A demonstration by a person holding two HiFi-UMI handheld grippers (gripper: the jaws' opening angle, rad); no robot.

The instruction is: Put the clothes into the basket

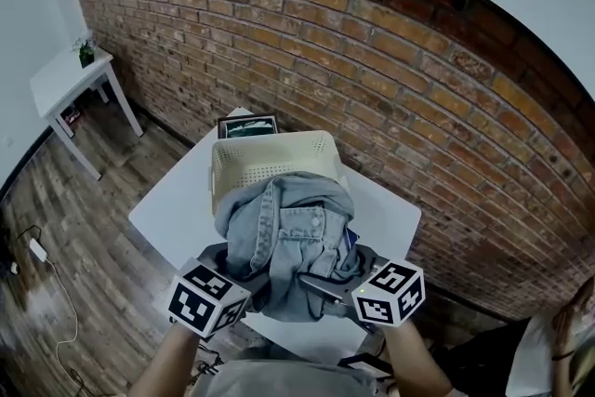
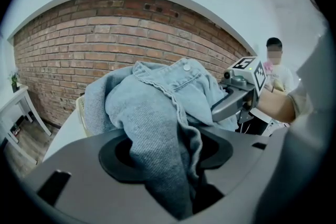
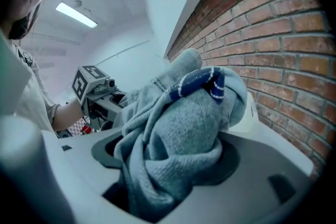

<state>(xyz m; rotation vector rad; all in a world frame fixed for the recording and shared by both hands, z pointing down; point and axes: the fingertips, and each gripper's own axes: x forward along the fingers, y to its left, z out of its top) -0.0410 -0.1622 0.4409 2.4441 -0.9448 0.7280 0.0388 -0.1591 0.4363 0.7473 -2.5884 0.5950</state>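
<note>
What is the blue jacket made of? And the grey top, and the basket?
The blue jacket looks like denim: faded blue weave, stitched seams, a metal-looking button. The grey top looks like soft knitted fabric, maybe wool or cotton. The basket seems to be cream plastic, matte, with rows of small holes.

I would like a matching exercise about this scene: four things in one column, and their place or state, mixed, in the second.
1 basket
2 left hand-held gripper
3 right hand-held gripper
4 potted plant

a shut on the grey knitted garment
b on the small side table
c shut on the denim garment
d on the large white table

Pairs: 1-d, 2-c, 3-a, 4-b
</note>
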